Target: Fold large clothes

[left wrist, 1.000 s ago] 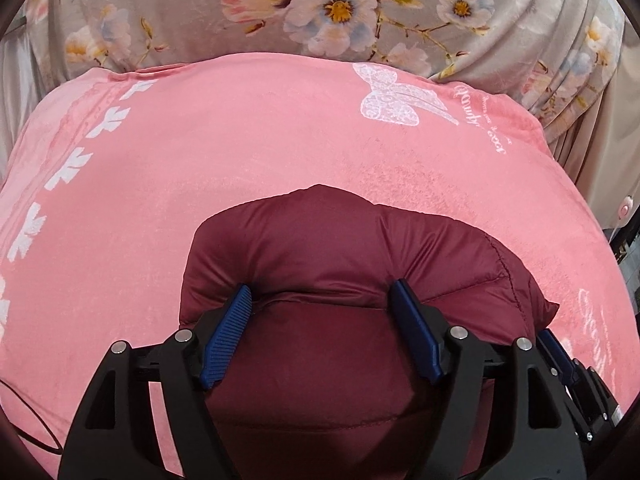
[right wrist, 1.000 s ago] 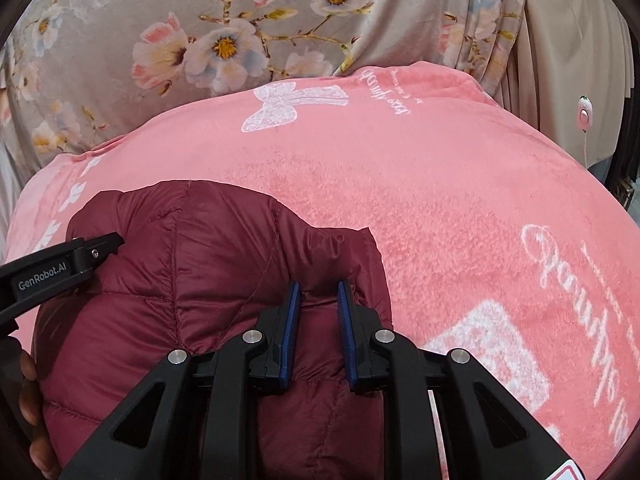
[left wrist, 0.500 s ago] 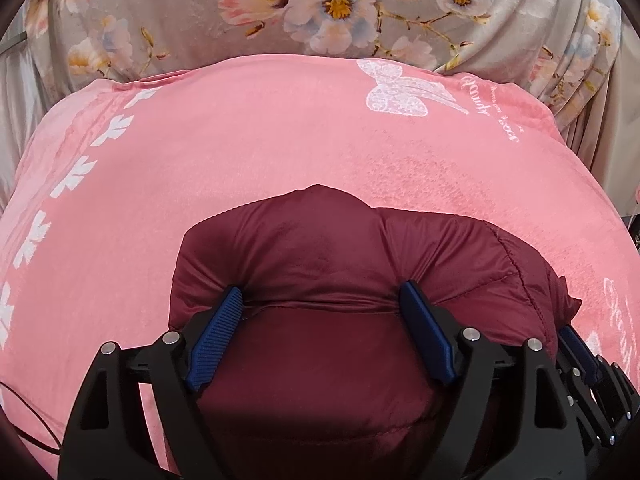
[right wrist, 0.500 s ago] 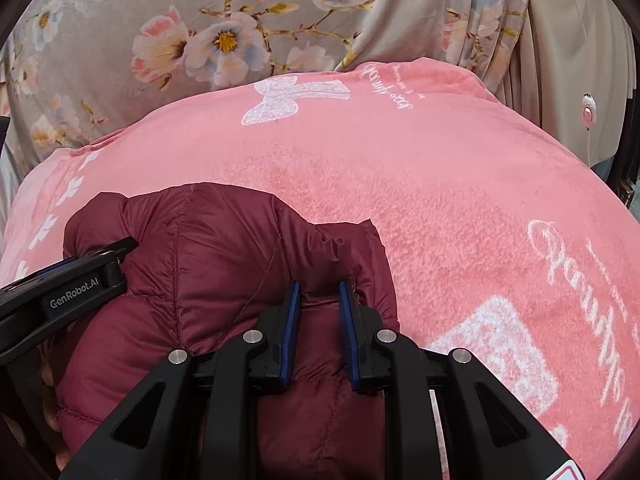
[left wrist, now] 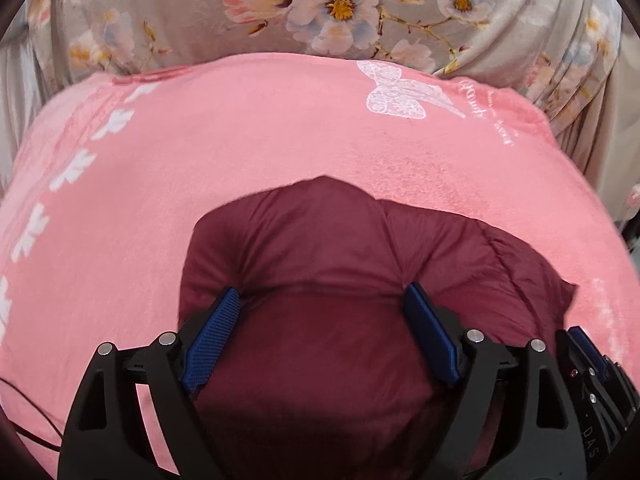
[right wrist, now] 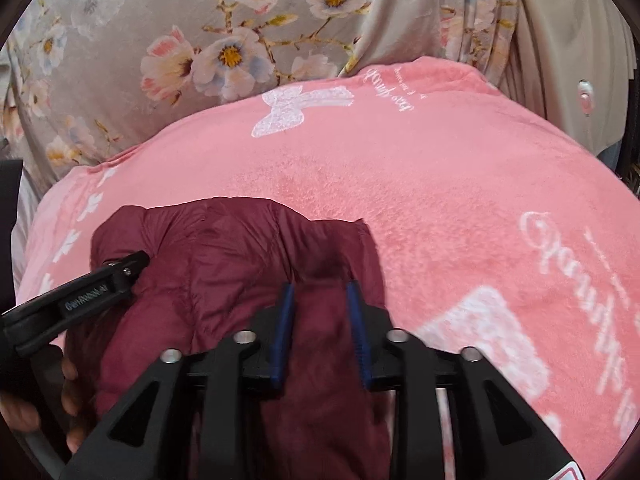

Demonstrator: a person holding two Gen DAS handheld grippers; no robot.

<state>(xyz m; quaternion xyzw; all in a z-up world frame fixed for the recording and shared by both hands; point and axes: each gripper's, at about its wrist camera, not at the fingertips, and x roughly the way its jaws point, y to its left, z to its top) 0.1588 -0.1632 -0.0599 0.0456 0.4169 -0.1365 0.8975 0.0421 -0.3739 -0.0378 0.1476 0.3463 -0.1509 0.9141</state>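
Soft, even light; fisheye bending with dark corners at 10 and 2 o'clock; right view motion-blurred.

The maroon jacket [left wrist: 320, 272] is smooth quilted cloth with a soft sheen, puffy between its stitched seams. The pink blanket [left wrist: 200, 152] under it is fuzzy, matt fleece. The far floral curtain [right wrist: 160, 32] looks silky. The left hand-held gripper [left wrist: 322, 304] is matt black plastic with ribbed blue pads and shiny metal pins.
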